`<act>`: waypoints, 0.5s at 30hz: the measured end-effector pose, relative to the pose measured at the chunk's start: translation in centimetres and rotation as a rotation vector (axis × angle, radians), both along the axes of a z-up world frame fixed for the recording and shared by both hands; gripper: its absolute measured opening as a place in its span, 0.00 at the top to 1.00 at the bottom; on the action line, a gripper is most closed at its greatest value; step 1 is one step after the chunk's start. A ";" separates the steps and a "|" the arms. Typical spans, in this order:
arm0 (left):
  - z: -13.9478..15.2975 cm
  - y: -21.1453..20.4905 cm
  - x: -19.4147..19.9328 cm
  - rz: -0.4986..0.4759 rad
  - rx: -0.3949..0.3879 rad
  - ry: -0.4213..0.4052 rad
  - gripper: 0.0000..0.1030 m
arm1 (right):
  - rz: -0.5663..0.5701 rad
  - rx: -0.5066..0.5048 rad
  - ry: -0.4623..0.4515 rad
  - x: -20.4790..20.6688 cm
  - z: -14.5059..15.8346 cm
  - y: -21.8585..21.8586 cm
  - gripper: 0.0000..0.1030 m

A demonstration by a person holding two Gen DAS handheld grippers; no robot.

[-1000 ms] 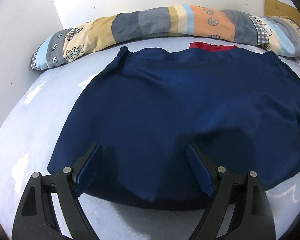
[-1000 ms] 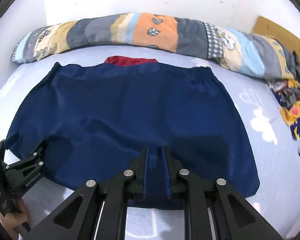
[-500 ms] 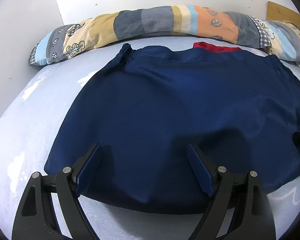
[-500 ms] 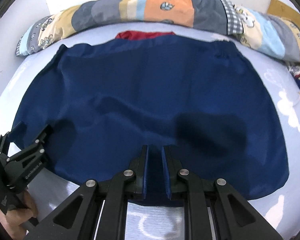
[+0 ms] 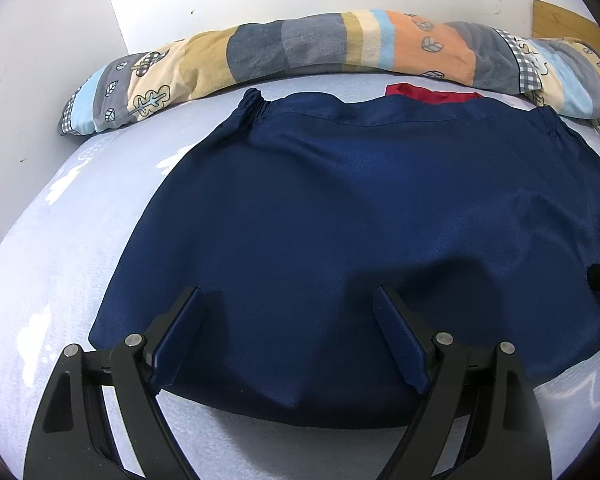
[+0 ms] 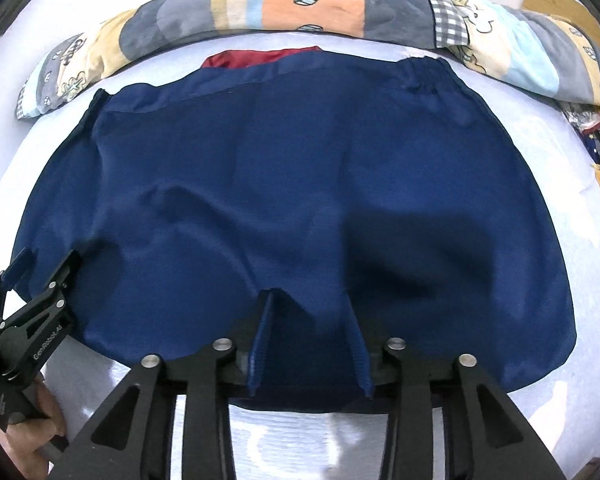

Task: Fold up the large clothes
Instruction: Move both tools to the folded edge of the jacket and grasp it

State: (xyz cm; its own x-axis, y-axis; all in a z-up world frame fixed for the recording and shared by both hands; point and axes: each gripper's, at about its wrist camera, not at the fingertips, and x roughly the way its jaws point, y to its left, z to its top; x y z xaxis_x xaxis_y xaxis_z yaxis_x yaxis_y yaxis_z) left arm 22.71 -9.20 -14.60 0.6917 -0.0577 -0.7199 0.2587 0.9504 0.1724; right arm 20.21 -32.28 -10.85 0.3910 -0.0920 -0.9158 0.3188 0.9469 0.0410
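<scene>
- Left wrist view: we see the dark blue satin garment with a gathered elastic waistband (image 5: 360, 216) spread flat on the pale blue bed sheet with white cloud shapes (image 5: 60, 248), waistband toward the far side, hem toward us. We judge it lies flattened like this so that a clean fold can be made from the near hem.
- A rolled patchwork quilt in orange, grey, beige and light blue (image 5: 340, 44) lies along the wall beyond the waistband, well out of the folding area; a scrap of dark red fabric (image 5: 428, 92) shows just behind the waistband.
- Our left gripper (image 5: 288, 300) stands wide over the near hem; nothing is pinched, and whether its tips touch the cloth we cannot tell.
- Right wrist view: the same garment fills the bed, hem nearest the camera, and a multicoloured printed cloth (image 6: 596, 140) lies off at the right edge.
- Our right gripper (image 6: 310, 296) has just been opening and now stands partly open; the hem fabric lies between and under its fingers but is not clamped. We judge it is placed here to take the hem edge.
- The left gripper appears at the lower left, held by a person's hand (image 6: 24, 436).
</scene>
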 end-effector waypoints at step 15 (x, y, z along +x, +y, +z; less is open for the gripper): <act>0.0 0.4 0.0 -0.001 -0.006 0.005 0.11 | -0.094 -0.021 0.047 -1.4 -0.2 -4.5 0.60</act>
